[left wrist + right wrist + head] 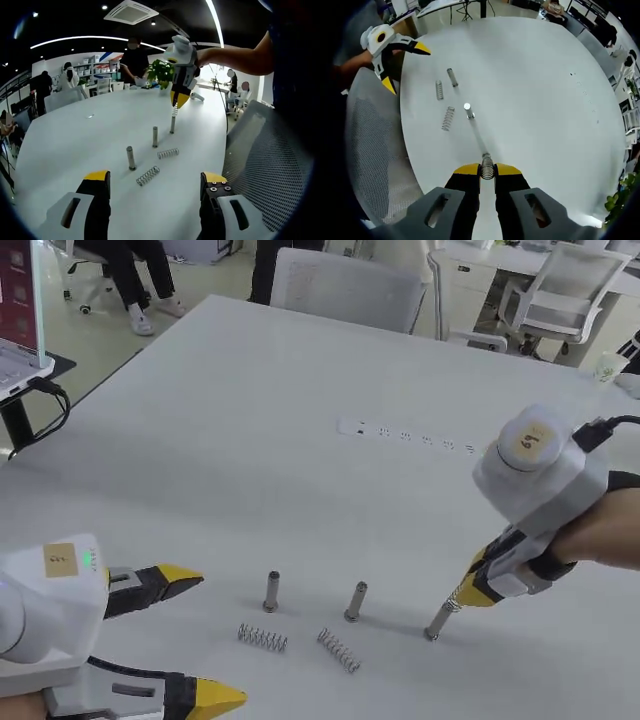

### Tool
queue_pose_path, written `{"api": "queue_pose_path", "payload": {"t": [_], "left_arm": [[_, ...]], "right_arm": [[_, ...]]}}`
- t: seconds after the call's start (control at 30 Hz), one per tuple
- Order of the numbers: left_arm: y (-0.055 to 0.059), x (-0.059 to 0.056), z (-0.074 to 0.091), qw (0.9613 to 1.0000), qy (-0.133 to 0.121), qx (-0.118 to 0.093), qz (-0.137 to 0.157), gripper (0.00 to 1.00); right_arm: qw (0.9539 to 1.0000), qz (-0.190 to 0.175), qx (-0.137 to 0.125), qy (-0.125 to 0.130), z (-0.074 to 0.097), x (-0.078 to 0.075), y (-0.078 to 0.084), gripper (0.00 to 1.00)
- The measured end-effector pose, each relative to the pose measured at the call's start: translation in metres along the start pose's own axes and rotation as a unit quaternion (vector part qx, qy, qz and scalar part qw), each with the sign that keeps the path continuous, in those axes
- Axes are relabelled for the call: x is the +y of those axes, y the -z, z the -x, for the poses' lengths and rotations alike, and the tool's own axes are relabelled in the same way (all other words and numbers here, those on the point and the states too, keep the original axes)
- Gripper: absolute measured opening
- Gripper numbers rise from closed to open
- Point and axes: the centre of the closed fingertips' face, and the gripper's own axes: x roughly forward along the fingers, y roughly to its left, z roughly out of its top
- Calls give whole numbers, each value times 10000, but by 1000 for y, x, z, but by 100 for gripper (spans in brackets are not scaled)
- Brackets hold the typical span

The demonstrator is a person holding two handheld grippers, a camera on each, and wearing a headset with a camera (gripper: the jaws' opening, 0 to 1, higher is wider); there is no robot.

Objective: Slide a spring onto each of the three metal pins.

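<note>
the left gripper (200, 640) hovers over the near left corner of the white desk (250, 440), its yellow-tipped jaws spread wide with nothing between them. in the left gripper view the same jaws (156, 177) frame the row of parts ahead.

just to its right, near the desk's near edge, the first pin (271, 592) stands upright and bare. a loose spring (262, 639) lies flat on the desk just in front of it, close to its base but apart from it.

next along, the second pin (356, 602) stands upright, also bare. a second loose spring (339, 650) lies at a slant in front of it, between it and the near edge.

the third pin (437, 621) stands furthest right, leaning a little toward the right gripper (470, 590). that gripper comes down from the right at a slant, held by a hand, its jaws closed narrow on a third spring (455, 597). the spring's lower end meets the top of the pin; how far it has gone over the pin cannot be told.

the right gripper view looks down the pinched spring (487, 169) from its end, with the other two pins (468, 110) (452, 77) and both loose springs (448, 118) (439, 90) beyond.

a strip of sockets (410, 435) is set into the desk's middle, toward the far right.
</note>
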Motion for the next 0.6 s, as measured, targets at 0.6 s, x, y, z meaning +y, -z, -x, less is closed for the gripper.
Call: {"api": "queue_pose_path", "payload": {"t": [0.6], "left_arm": [[-1,0,1,10000,10,20,14,68]], "right_arm": [[10000,75,59,-21,-7,0,-1,8]]}}
